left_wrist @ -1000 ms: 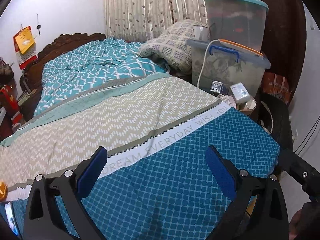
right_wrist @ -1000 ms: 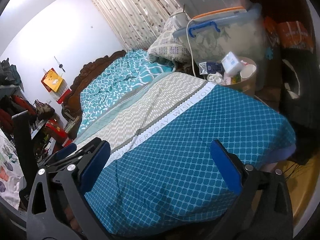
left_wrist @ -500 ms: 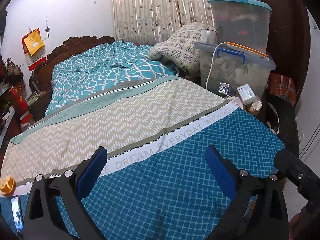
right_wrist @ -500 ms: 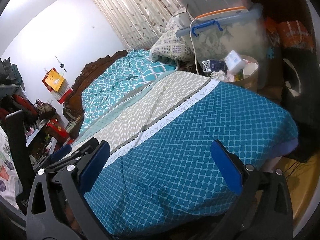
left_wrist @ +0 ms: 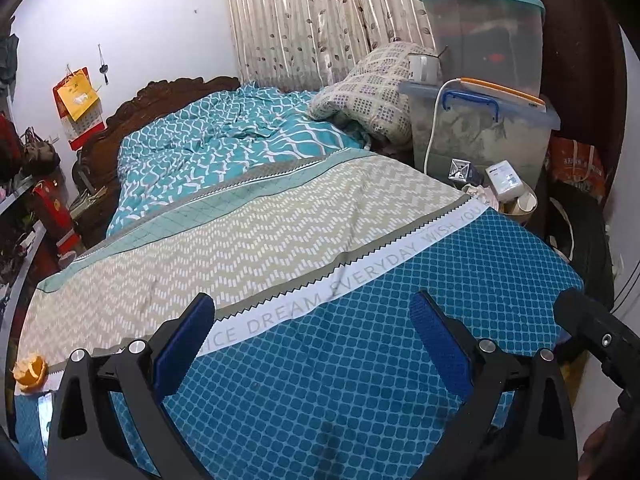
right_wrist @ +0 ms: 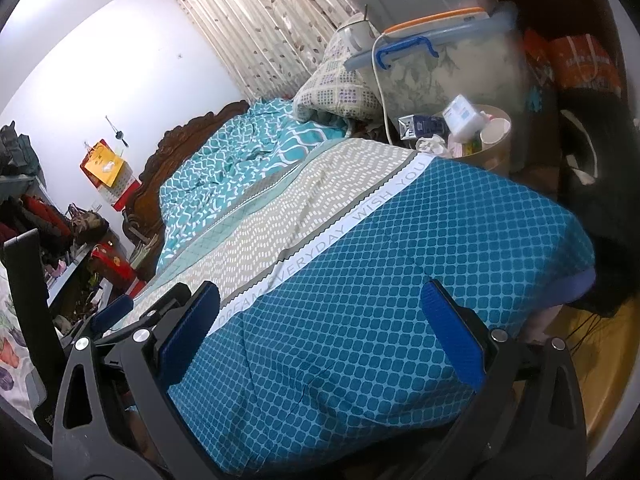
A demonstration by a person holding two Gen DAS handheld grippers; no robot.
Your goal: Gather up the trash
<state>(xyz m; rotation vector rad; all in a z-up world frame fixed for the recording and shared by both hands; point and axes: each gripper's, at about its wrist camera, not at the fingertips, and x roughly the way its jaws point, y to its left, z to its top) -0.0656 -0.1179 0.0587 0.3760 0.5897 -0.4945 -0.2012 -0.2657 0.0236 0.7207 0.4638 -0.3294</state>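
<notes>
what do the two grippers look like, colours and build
Both match: the left gripper and right gripper have black plastic frames with cut-out slots and silver bolt heads. Their jaws carry flat, ribbed blue pads. No cables or sleeves show on them.

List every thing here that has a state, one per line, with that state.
left gripper: open, holding nothing, above the bedspread.
right gripper: open, holding nothing.
orange peel: lying loose on the bedspread at its left edge.
trash bin: upright beside the bed, piled full.
paper cup: upright in the bin.
blue-handled storage box: lid on.
curtain: drawn shut.
</notes>
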